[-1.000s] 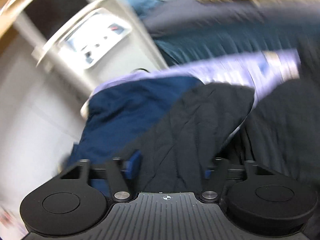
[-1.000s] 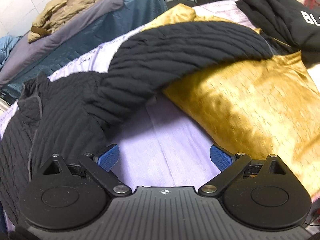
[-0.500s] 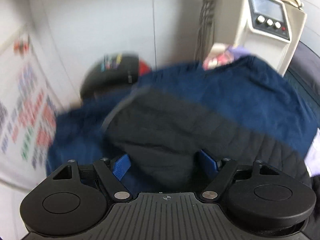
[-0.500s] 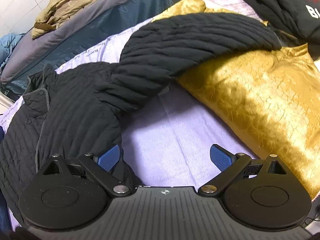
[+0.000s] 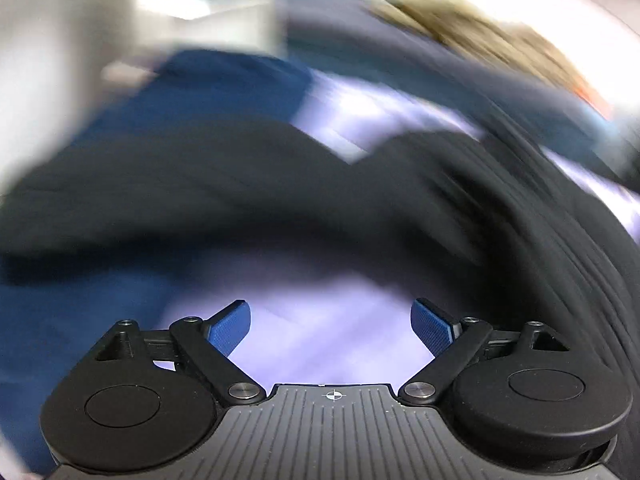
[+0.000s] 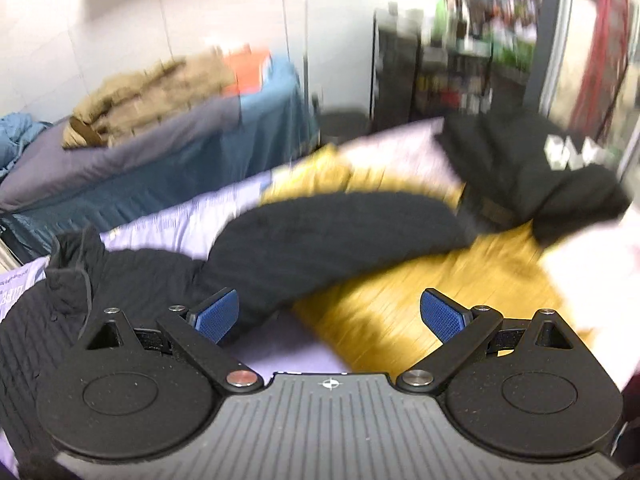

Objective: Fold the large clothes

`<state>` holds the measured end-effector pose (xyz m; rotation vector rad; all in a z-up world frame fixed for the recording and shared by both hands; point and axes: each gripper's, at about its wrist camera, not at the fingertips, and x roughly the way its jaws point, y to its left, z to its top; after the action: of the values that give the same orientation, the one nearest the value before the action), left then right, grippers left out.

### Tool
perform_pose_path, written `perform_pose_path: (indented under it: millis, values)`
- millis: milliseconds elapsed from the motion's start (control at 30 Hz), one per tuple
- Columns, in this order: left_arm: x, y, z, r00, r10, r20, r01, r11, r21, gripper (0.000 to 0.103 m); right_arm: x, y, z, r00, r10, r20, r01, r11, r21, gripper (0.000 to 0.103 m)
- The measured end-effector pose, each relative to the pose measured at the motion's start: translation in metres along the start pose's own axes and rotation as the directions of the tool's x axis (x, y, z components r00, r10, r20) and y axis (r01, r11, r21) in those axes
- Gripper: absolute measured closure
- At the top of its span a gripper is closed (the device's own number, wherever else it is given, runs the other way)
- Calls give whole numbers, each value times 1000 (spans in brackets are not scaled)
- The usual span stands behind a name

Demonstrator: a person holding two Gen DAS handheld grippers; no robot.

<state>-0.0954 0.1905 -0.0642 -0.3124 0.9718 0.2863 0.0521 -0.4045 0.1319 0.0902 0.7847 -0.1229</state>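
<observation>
A black quilted jacket lies on the lilac sheet, its sleeve stretched to the right over a gold garment. In the blurred left wrist view the jacket lies ahead, next to a navy garment. My left gripper is open and empty above the lilac sheet. My right gripper is open and empty, raised near the sleeve's lower part.
A black hoodie with white lettering lies at the far right. A second bed behind holds a tan coat and an orange item. A dark shelf rack stands at the back right.
My left gripper has let go of the black jacket and opened, and it swings fast. My right gripper has tilted up and stayed open.
</observation>
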Motion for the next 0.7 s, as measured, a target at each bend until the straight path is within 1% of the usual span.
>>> perform_pose_path:
  millis: [33, 67, 100, 133, 200, 233, 300, 333, 400, 467, 500, 533, 567, 600, 633, 667, 700]
  values:
    - [8, -11, -9, 996, -69, -53, 70, 997, 18, 0, -11, -5, 1, 1000, 0, 26, 1, 1000, -30, 0]
    - [13, -20, -17, 987, -130, -91, 133, 991, 23, 0, -20, -9, -1, 999, 8, 36, -6, 998, -65, 1]
    - [17, -25, -26, 977, -175, -119, 179, 984, 20, 0, -24, -12, -4, 999, 19, 31, -16, 995, -96, 1]
    - [20, -30, -32, 970, -200, -141, 204, 979, 14, 0, -24, -14, -9, 999, 33, 16, -31, 991, -127, 1]
    - [22, -37, -43, 955, -239, -173, 244, 970, 11, 0, -17, -14, -30, 997, 65, -46, -73, 975, -209, 1]
    - [22, -41, -47, 951, -244, -190, 252, 968, 17, 0, -8, -9, -43, 994, 67, -86, -87, 963, -256, 1]
    - [21, -49, -56, 951, -226, -209, 241, 969, 48, 0, 14, 3, -72, 982, 79, -170, -131, 937, -325, 1]
    - [19, -54, -60, 953, -214, -214, 232, 971, 64, 0, 25, 10, -88, 972, 96, -213, -169, 920, -354, 2]
    - [17, -67, -69, 945, -218, -244, 244, 966, 84, 0, 48, 30, -119, 945, 117, -307, -244, 874, -420, 7]
    - [14, -81, -80, 938, -223, -265, 254, 963, 90, 0, 67, 49, -147, 911, 138, -390, -325, 822, -468, 7]
    - [14, -87, -83, 936, -222, -274, 254, 963, 88, 0, 74, 58, -160, 894, 163, -417, -369, 796, -480, 9]
    - [13, -93, -87, 933, -221, -284, 255, 963, 89, 0, 82, 65, -169, 878, 189, -440, -407, 780, -476, 11]
    - [12, -99, -89, 933, -214, -290, 252, 963, 97, 0, 89, 70, -175, 860, 218, -462, -441, 774, -455, 11]
    - [9, -107, -94, 935, -203, -290, 244, 963, 112, 0, 96, 73, -177, 838, 265, -477, -479, 776, -410, 11]
    - [9, -115, -98, 937, -191, -294, 237, 963, 129, 0, 103, 74, -177, 816, 316, -484, -512, 784, -352, 11]
    - [13, -117, -98, 936, -185, -301, 236, 962, 141, 0, 112, 74, -176, 792, 363, -490, -540, 791, -287, 11]
    - [17, -124, -100, 933, -186, -309, 241, 959, 149, 0, 120, 77, -177, 773, 399, -494, -560, 794, -235, 11]
